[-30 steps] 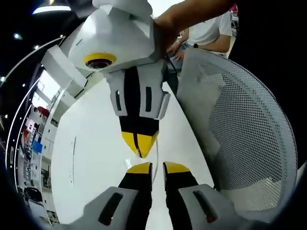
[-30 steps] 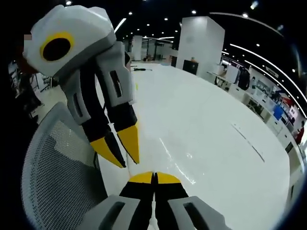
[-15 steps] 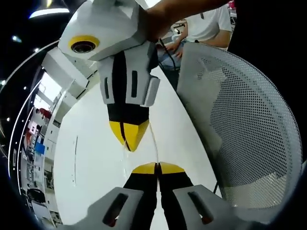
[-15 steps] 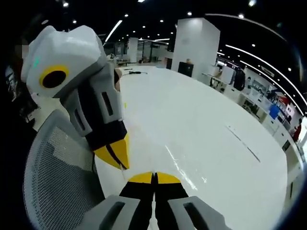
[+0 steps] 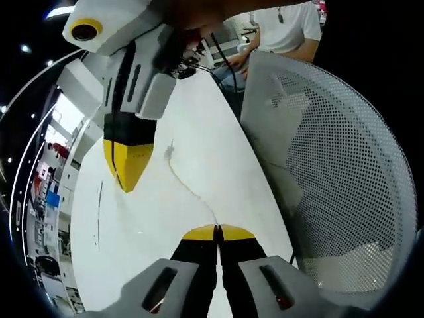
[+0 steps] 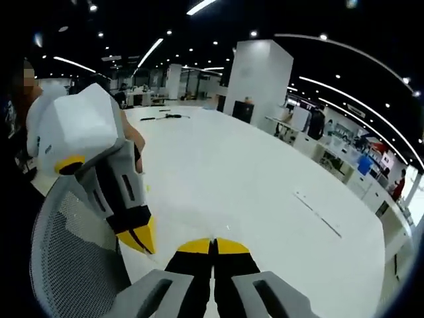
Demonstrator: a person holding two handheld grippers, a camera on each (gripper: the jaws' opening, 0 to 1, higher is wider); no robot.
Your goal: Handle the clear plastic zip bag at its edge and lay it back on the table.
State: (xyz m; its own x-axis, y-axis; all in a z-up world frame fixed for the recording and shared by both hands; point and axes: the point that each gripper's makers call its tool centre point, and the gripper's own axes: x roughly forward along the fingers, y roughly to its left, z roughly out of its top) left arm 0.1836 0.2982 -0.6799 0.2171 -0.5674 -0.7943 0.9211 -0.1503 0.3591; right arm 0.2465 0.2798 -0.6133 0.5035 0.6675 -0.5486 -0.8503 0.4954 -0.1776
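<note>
Bright ceiling strip lights point(image 6: 149, 52), glare on glossy white table point(image 6: 252, 192); strong fisheye warping, sharp focus

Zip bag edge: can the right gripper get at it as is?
Probably yes. The edge of the zip bag runs from the shut jaws of the left gripper over the table. The right gripper hangs beside it, nothing between. Its jaws are shut and must open first.

We see each hand-held gripper, left point(image 5: 216, 232) and right point(image 6: 212, 246), built alike: faceted white housing, grey finger shrouds with dark slots, black jaws ending in yellow tips, and a thin black cable point(image 5: 222, 56) trailing from the right one.
</note>
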